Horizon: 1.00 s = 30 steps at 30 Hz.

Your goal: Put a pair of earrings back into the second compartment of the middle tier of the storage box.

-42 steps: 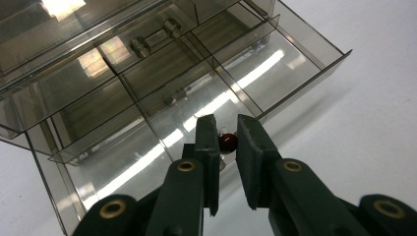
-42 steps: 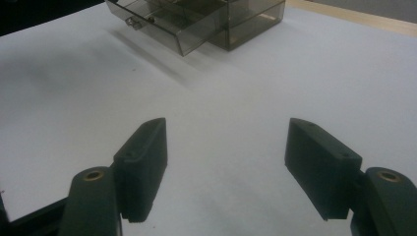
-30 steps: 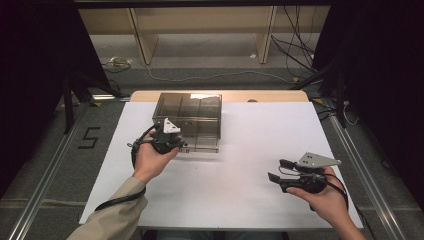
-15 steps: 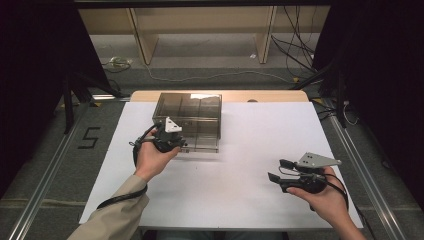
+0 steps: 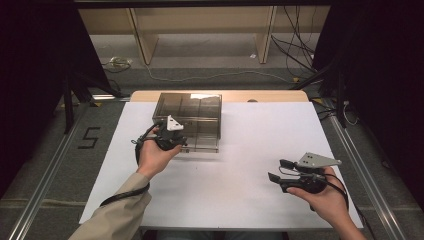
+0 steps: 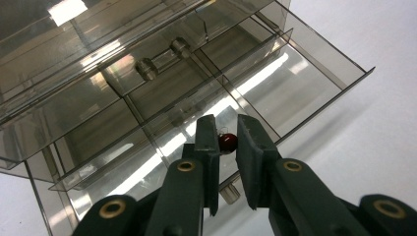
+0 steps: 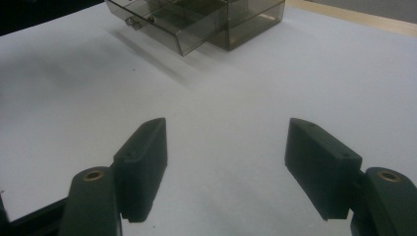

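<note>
Weight looked like nothing at all: the bead (image 6: pixel 227 142) was a tiny, dark red, glossy ball with a thin wire loop on top, hard and round, so I judged it would roll or squirt out of a careless pinch. I thought the safest hold was square across its middle, pads flat on both sides, leaving the loop alone.

It sat between the jaws of the left gripper (image 6: pixel 227 132), which stood nearly together; it touched the one pad, but I could not tell whether the other pressed on it. Bead and gripper hung over the open drawer (image 6: pixel 275 83) of the smoky clear box (image 5: pixel 191 119), above a front compartment. The box stood at the far edge of the tabletop (image 5: pixel 260 150), left of centre, drawer pulled toward me. Its thin plastic walls looked stiff but brittle.

My right gripper (image 5: pixel 281 170) was near the right front corner of the tabletop, jaws wide apart with nothing in them.
</note>
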Each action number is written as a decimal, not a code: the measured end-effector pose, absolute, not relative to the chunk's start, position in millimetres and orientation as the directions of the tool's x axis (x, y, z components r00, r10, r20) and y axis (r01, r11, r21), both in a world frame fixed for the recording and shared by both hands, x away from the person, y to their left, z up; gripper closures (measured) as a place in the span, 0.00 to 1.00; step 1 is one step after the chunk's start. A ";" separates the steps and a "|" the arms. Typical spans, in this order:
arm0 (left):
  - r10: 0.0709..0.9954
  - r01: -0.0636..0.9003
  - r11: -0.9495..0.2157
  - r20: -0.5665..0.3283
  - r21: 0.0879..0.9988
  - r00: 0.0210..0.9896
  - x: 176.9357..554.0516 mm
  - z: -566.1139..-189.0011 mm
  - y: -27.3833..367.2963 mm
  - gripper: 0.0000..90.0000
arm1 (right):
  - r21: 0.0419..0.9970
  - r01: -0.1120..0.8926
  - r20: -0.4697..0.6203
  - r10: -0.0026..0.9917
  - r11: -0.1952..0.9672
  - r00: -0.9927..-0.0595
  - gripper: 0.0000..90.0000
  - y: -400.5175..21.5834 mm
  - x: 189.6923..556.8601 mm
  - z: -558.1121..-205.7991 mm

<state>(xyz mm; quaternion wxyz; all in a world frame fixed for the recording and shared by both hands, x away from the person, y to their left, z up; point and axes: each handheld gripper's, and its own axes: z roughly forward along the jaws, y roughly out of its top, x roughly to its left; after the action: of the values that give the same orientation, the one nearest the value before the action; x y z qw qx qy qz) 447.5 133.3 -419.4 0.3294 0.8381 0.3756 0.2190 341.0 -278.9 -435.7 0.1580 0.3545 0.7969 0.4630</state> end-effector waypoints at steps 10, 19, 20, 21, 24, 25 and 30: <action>0.774 0.484 -0.502 0.123 0.717 0.621 452.0 -422.4 130.6 0.88 | 0.851 0.417 0.077 0.710 0.319 -0.700 0.37 -279.0 341.2 -435.9; 0.772 0.485 -0.510 0.128 0.710 0.623 456.4 -426.0 128.1 0.88 | 0.852 0.417 0.079 0.709 0.317 -0.700 0.37 -279.0 341.5 -436.3; 0.773 0.487 -0.509 0.127 0.710 0.622 456.8 -426.5 127.7 0.88 | 0.851 0.419 0.080 0.710 0.317 -0.700 0.37 -278.9 341.5 -436.3; 0.770 0.487 -0.512 0.128 0.708 0.625 457.5 -427.1 127.6 0.88 | 0.851 0.419 0.080 0.710 0.316 -0.700 0.37 -279.0 341.4 -436.3; 0.771 0.486 -0.512 0.130 0.708 0.623 459.0 -428.9 126.6 0.88 | 0.851 0.420 0.082 0.711 0.315 -0.698 0.37 -279.3 341.4 -436.2; 0.771 0.486 -0.511 0.129 0.709 0.623 459.4 -429.2 126.6 0.88 | 0.852 0.419 0.081 0.711 0.315 -0.698 0.37 -279.2 341.4 -436.2; 0.770 0.488 -0.516 0.132 0.704 0.624 461.9 -431.0 126.1 0.88 | 0.851 0.420 0.082 0.711 0.315 -0.699 0.37 -279.3 341.5 -436.3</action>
<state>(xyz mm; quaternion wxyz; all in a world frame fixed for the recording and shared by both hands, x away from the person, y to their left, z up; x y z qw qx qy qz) 461.9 126.1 -431.0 0.3203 0.8424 0.3732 0.2204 341.5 -279.3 -436.3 0.1562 0.3554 0.7958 0.4648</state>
